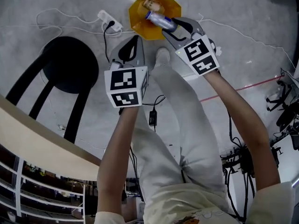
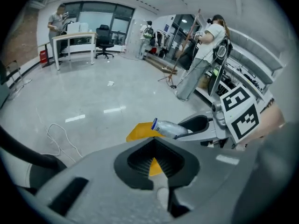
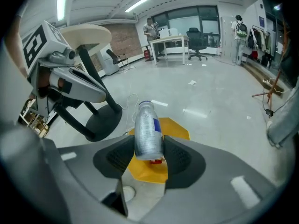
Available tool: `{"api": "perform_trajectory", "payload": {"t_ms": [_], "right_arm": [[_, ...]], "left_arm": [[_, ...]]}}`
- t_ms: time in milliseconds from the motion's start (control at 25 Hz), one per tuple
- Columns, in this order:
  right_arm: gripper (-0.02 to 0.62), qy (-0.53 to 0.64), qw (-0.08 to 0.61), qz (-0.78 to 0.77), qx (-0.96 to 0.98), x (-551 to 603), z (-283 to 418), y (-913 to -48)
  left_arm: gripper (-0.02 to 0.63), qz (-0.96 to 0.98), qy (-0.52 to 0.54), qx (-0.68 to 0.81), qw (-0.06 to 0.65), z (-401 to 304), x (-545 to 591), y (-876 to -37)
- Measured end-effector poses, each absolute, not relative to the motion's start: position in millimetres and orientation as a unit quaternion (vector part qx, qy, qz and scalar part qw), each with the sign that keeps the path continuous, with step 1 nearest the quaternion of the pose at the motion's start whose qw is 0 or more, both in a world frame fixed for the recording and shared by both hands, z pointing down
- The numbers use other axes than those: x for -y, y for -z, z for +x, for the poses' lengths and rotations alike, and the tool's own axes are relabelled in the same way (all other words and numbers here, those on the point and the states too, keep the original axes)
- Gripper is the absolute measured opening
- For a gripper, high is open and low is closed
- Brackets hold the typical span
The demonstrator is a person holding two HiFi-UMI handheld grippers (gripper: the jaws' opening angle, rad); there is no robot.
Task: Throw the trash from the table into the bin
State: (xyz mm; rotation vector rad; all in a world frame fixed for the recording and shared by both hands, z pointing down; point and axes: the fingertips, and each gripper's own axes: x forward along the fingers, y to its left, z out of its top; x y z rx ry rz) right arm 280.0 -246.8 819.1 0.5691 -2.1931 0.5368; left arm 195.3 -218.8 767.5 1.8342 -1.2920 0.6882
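The right gripper (image 1: 174,28) clamped a silver bottle (image 1: 160,19) over the yellow bin's (image 1: 175,4) opening, not yet released. The left gripper (image 1: 131,48) was closed and empty. One scrap (image 1: 150,4) already lay inside the bin.

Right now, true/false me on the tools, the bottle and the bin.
1. The right tool grips a bottle. True.
2. The left tool is open. False: its jaws are together, with nothing between them.
3. The yellow bin sits on the table. False: it stands on the floor.
4. In the head view, the bottle shows over the bin. True.
5. The bin is empty. False: a tan item already lies inside.
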Motion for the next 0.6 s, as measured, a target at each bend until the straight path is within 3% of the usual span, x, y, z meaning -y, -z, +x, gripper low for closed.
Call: {"api": "perform_trajectory", "payload": {"t_ms": [560,600], "right_arm": [[0.209,-0.241,0.424,0.194,0.851,249.4,269.2,-940.5],[0.241,-0.24,0.427,0.189,0.851,248.7,267.6,-943.4]], "left_arm": [[0.006,0.721,-0.301,0.5,0.373,203.1,243.4,-895.3],[0.076,0.717,-0.301,0.501,0.38,202.5,240.6,-900.1]]}}
